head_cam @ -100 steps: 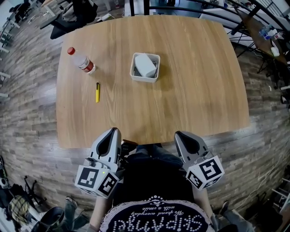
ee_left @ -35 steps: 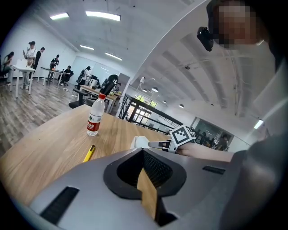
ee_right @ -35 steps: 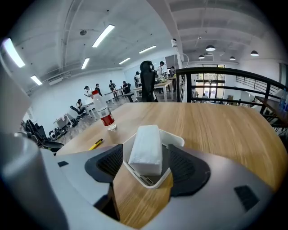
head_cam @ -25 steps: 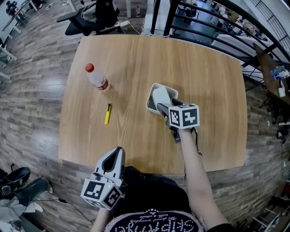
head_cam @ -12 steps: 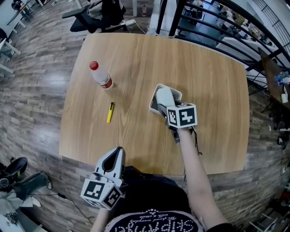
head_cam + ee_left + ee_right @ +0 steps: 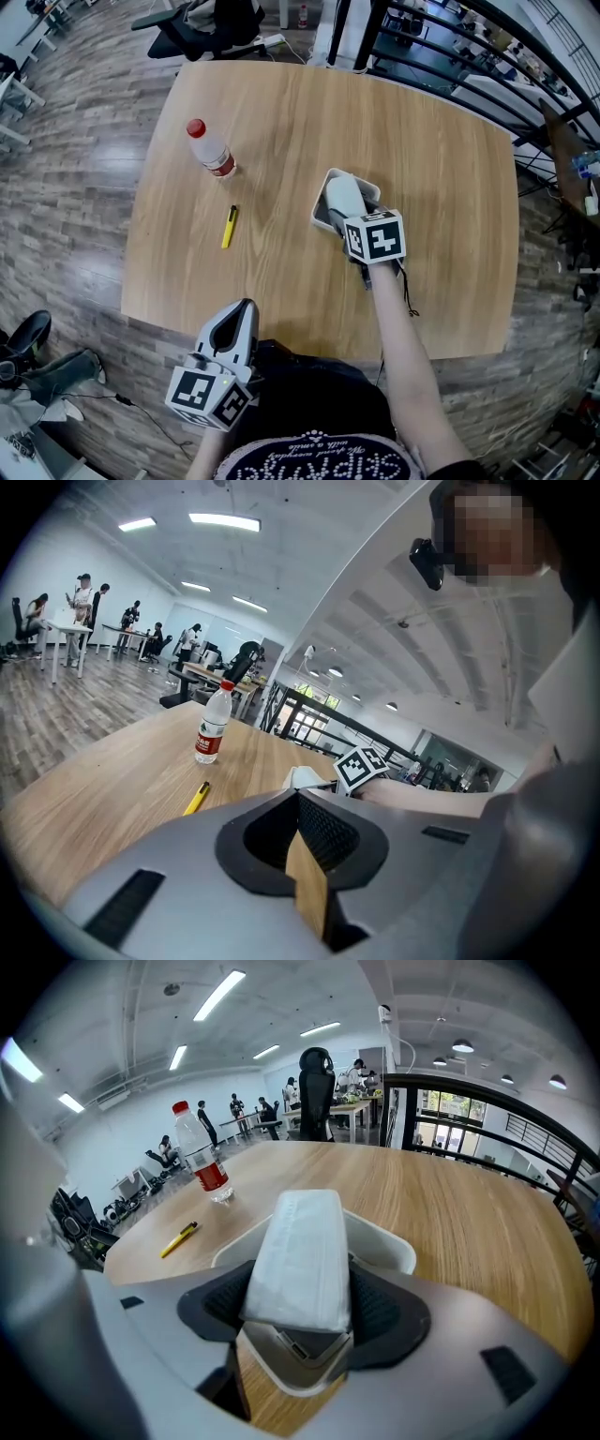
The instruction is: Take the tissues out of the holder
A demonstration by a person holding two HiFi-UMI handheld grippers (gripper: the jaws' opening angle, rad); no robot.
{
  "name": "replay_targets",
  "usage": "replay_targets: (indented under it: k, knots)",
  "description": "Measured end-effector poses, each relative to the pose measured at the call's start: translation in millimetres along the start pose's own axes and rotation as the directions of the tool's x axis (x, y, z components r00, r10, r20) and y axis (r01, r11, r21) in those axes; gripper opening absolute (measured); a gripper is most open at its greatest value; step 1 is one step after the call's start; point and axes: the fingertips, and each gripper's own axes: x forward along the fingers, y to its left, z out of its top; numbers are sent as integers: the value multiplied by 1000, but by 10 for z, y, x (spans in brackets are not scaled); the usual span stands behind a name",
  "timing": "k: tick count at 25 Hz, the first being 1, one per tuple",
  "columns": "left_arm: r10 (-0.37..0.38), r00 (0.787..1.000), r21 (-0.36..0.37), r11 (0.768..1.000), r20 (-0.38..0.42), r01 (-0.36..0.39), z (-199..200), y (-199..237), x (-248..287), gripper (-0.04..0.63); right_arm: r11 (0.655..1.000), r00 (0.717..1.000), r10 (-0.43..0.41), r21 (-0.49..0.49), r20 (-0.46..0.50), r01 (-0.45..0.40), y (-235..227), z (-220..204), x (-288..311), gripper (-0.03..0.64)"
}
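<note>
Tissue pack clamped — lift pending
right gripper pinches its sides in holder for the pull; left gripper pressed together, idle

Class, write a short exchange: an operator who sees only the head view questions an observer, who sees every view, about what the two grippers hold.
Operator: Is the tissue pack gripped?
Observer: Yes. The right gripper is shut on the tissue pack, a pad against each long side.
Operator: Is the left gripper carrying anything?
Observer: No. The left gripper is shut, nothing between its jaws.
</note>
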Motion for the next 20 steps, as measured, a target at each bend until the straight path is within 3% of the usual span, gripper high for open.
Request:
replay_targets:
  k: [15, 20]
  knots:
    - [59, 997, 2, 998, 41, -60, 121, 152, -202, 6, 999, 1000, -6, -32, 21, 7, 4, 22, -30, 287]
    - [56, 997, 3, 998, 51, -56, 135, 122, -219, 6, 999, 997, -26, -30, 74, 28, 10, 83, -118, 279]
